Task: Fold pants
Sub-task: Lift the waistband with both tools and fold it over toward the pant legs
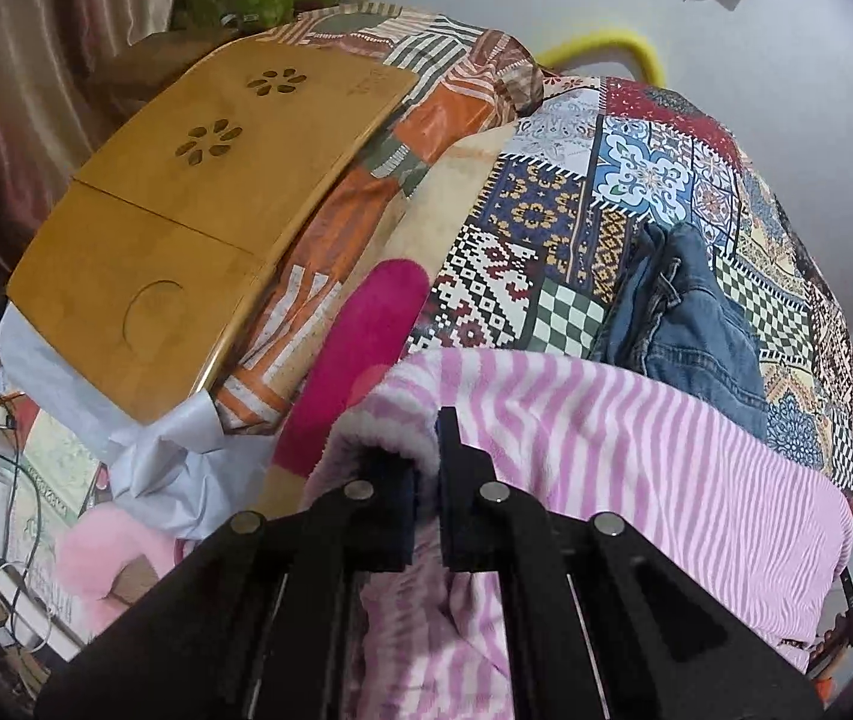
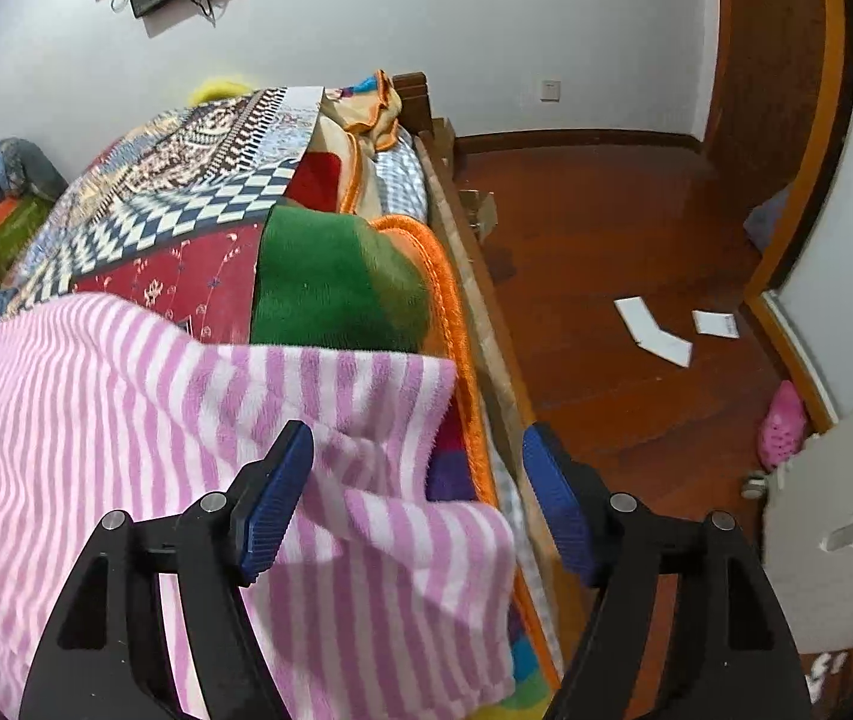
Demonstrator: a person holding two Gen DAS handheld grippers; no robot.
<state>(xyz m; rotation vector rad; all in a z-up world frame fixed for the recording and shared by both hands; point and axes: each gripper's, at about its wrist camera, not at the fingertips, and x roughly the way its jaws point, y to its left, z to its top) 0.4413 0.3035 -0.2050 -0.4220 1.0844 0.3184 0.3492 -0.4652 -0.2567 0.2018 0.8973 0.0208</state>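
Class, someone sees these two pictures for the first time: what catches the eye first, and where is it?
The pink-and-white striped pants fill the foreground, spread over the patchwork bedspread. The left tool is pinched shut on a fold of them, while the right tool stands open over their edge by the bed's side. Jeans lie behind.

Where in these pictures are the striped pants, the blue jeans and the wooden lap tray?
striped pants (image 2: 126, 396): right wrist view, flat pink-and-white middle.
blue jeans (image 1: 690, 306): left wrist view, crumpled denim centre.
wooden lap tray (image 1: 186, 210): left wrist view, bare top surface.
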